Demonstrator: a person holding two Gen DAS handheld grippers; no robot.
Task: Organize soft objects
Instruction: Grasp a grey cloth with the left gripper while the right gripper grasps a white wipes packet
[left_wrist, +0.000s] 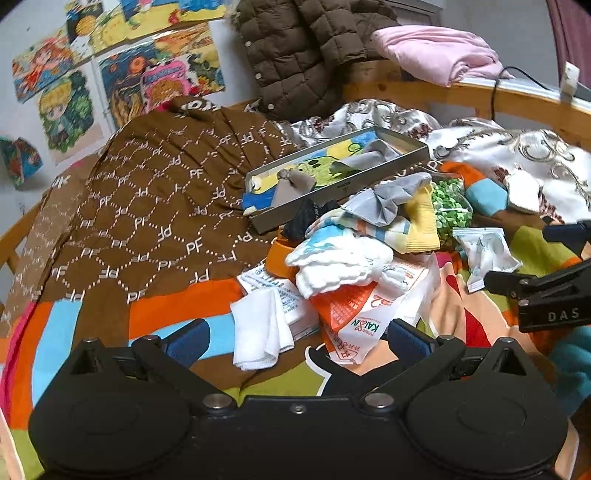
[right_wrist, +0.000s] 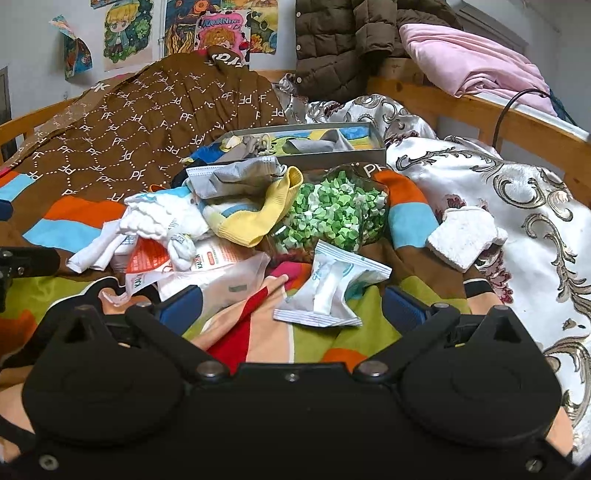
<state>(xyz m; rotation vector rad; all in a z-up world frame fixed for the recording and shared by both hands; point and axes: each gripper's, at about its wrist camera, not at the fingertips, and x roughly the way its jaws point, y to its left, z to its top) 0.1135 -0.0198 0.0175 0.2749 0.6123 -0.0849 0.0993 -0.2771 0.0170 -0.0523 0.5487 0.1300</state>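
A heap of soft things lies on a colourful bedspread (left_wrist: 173, 317): a white cloth (left_wrist: 260, 332), a white fluffy sock (left_wrist: 336, 266), a yellow sock (right_wrist: 258, 218), a grey face mask (right_wrist: 236, 177) and a bag of green pieces (right_wrist: 332, 214). A grey metal tray (left_wrist: 332, 188) behind the heap holds grey cloths and a picture card. My left gripper (left_wrist: 295, 341) is open and empty, just short of the white cloth. My right gripper (right_wrist: 291, 306) is open and empty, with a white and blue wrapped packet (right_wrist: 328, 291) between its fingers.
A brown "PF" quilt (left_wrist: 147, 206) covers the left of the bed, a white patterned blanket (right_wrist: 498, 192) the right, with a white foam piece (right_wrist: 461, 236) on it. A wooden bed rail (left_wrist: 424, 92) carries a brown jacket (left_wrist: 303, 55) and pink cloth (left_wrist: 436, 51).
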